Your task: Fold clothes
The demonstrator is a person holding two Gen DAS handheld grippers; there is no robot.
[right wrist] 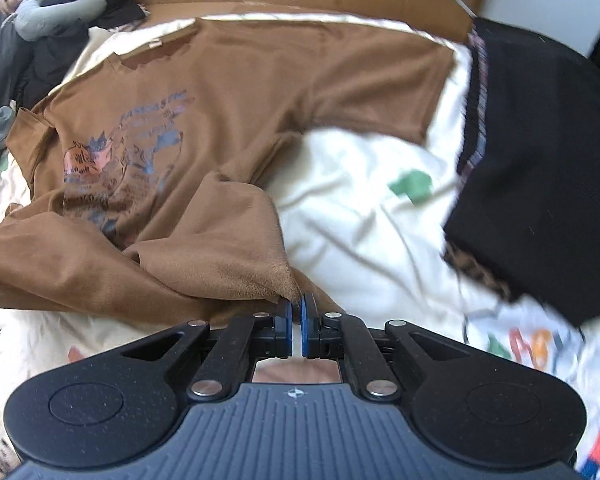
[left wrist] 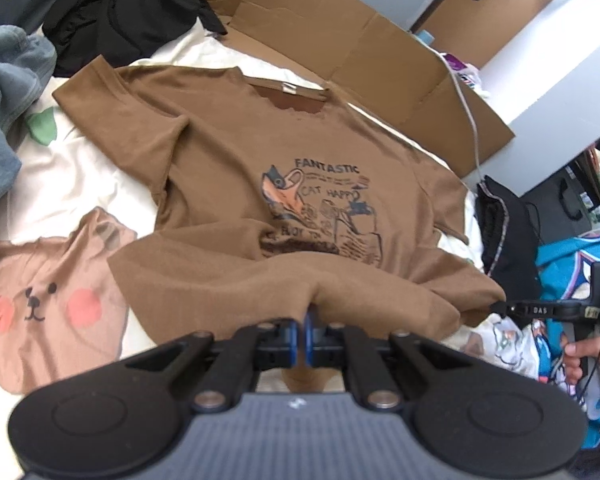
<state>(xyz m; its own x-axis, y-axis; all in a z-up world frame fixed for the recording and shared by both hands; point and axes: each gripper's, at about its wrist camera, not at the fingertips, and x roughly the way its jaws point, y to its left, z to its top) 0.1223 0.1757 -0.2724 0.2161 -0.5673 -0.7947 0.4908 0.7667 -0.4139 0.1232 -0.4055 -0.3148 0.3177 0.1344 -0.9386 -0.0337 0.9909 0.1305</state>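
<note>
A brown T-shirt (left wrist: 228,148) with a cat print lies face up on a cream bedsheet (left wrist: 72,168), collar at the far side. Its bottom hem is lifted and folded up over the lower part of the print. My left gripper (left wrist: 302,320) is shut on the hem near its middle. My right gripper (right wrist: 296,307) is shut on the hem's right corner; it also shows in the left wrist view (left wrist: 500,307), to the right of the left gripper. In the right wrist view the brown T-shirt (right wrist: 284,80) stretches away to the upper left.
A pink bear-face garment (left wrist: 48,300) lies left of the shirt. Denim (left wrist: 4,92) and dark clothes (left wrist: 120,12) pile at the far left. A flattened cardboard box (left wrist: 360,44) lies behind the collar. A black folded garment (right wrist: 540,152) sits at the right.
</note>
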